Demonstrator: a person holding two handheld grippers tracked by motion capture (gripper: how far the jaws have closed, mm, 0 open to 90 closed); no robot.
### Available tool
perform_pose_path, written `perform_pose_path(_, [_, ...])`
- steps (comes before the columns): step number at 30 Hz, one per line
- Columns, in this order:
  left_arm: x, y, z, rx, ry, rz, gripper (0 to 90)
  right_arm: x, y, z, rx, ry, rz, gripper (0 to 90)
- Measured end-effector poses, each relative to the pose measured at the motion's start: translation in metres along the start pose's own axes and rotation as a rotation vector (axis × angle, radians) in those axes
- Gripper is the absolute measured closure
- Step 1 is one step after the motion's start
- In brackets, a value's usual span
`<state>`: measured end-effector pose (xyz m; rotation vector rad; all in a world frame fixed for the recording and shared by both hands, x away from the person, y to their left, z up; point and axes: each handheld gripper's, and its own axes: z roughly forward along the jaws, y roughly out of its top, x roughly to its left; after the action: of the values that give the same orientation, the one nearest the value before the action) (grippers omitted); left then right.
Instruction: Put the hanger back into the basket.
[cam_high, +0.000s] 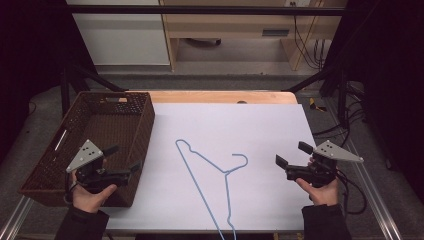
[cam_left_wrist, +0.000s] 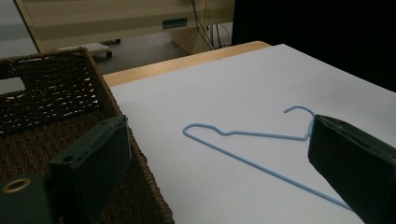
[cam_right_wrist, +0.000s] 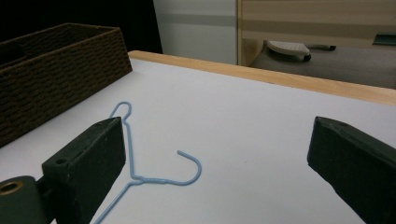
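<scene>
- The hanger (cam_high: 215, 180) lies flat on the white sheet (cam_high: 260, 130), between the two grippers and touching neither; its hook curls toward the right gripper (cam_high: 292, 159) and its far shoulder points toward the basket (cam_high: 112, 117).
- The left gripper (cam_high: 122, 162) hovers over the basket's near corner with its jaws spread wide and nothing between them; the hanger sits ahead of it and to its right, well apart.
- The right gripper likewise stands wide open and empty; the hanger's hook (cam_right_wrist: 189, 165) lies ahead and slightly to its left, nearer to it than any other part of the wire.
- The hanger is thin, pale-blue coated wire bent into a triangle with a twisted neck. I judge it light and springy rather than rigid, so it may flex or swing if lifted by one end.
- The smooth coating and round section look slippery, and the wire lies flush on the sheet, so the pads have little to get under.
- Best hold, in my view: the twisted neck just below the hook, where the wire is doubled and closest to balance. A second grip on a shoulder bend would stop it pivoting.
- The basket is dark brown woven wicker, rectangular, rough-textured, with a cut-out handle.
- The sheet is matt and smooth, over a wooden table (cam_high: 220, 96) with a pale edge.
</scene>
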<state>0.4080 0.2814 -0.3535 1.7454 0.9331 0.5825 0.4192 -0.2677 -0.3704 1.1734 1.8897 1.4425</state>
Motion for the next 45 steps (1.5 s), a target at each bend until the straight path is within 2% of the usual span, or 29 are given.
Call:
perform_pose_path(3, [0.000,0.000,0.000,0.001,0.000,-0.001,5.5,0.001,0.000,0.001,0.008,-0.014,-0.019,5.0])
perform_pose_path(9, [-0.003,0.000,0.001,0.010,-0.006,0.012,5.7,0.007,0.001,0.005,0.032,-0.016,-0.025,5.9])
perform_pose_path(16, [-0.009,0.000,0.004,0.020,-0.019,0.028,5.8,0.024,0.002,0.015,0.092,-0.009,-0.044,8.2])
perform_pose_path(19, [-0.011,0.000,0.007,0.024,-0.021,0.033,5.9,0.036,0.002,0.025,0.130,0.002,-0.072,9.4])
perform_pose_path(21, [-0.011,0.000,0.007,0.025,-0.023,0.033,5.9,0.039,0.002,0.029,0.140,0.004,-0.076,10.0])
perform_pose_path(32, [-0.022,0.001,0.011,0.031,-0.043,0.053,6.1,0.041,-0.003,0.050,0.201,0.006,-0.079,16.1])
perform_pose_path(35, [-0.027,0.001,0.013,0.035,-0.053,0.063,6.1,0.041,-0.005,0.064,0.243,-0.005,-0.094,20.3])
perform_pose_path(37, [-0.030,0.001,0.014,0.037,-0.059,0.063,6.1,0.041,-0.006,0.067,0.252,-0.007,-0.100,20.9])
perform_pose_path(43, [-0.037,-0.001,0.021,0.057,-0.073,0.080,6.3,0.040,-0.009,0.092,0.310,-0.020,-0.106,25.6])
perform_pose_path(44, [-0.037,-0.001,0.021,0.057,-0.073,0.080,6.3,0.040,-0.009,0.092,0.310,-0.020,-0.106,25.6])
perform_pose_path(45, [-0.038,-0.001,0.022,0.059,-0.074,0.080,6.3,0.039,-0.011,0.102,0.323,-0.032,-0.114,25.2])
